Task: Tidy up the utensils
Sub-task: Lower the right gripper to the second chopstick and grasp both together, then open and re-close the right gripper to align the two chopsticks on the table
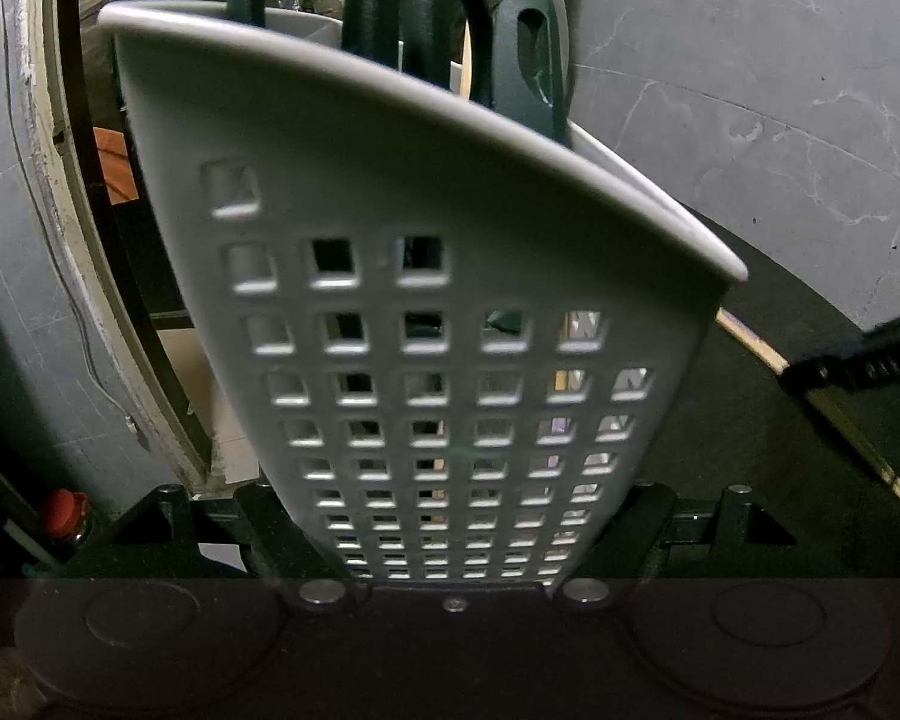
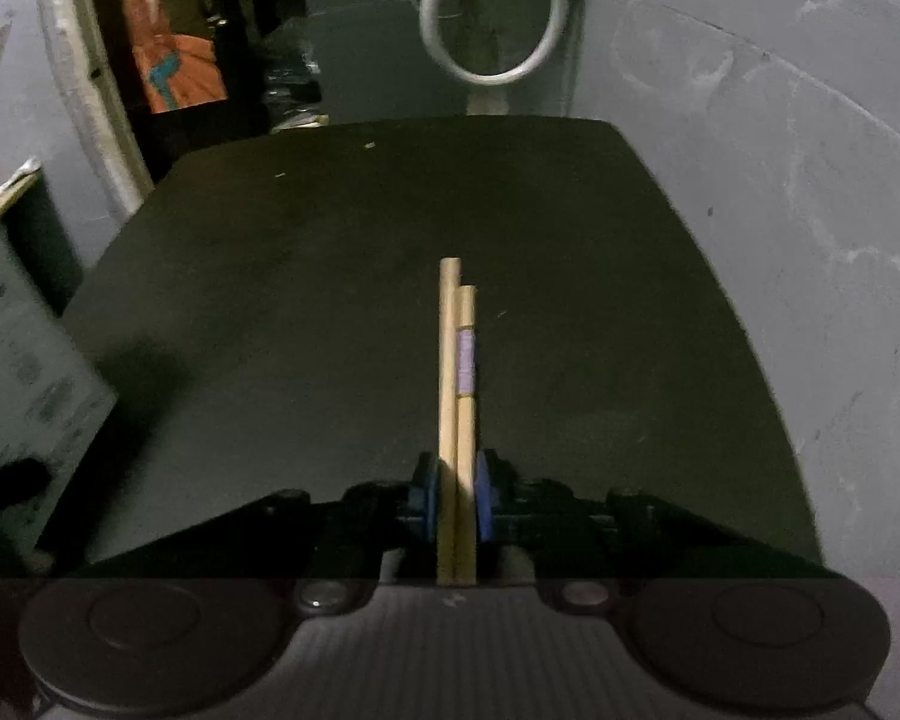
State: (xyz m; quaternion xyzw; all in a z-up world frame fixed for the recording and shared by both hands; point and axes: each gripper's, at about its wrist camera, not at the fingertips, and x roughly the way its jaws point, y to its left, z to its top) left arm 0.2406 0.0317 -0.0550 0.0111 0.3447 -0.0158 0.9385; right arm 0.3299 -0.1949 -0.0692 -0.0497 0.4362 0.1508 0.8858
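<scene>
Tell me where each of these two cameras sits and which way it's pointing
Left wrist: on the left gripper, looking forward and down at the white perforated utensil basket clamped between its fingers; dark green handles stand inside.
Right wrist: on the right gripper, looking down over the black table along the wooden chopsticks pinched between its blue pads.
Shared: both show the black table, the chopsticks, the grey wall and the basket.
</scene>
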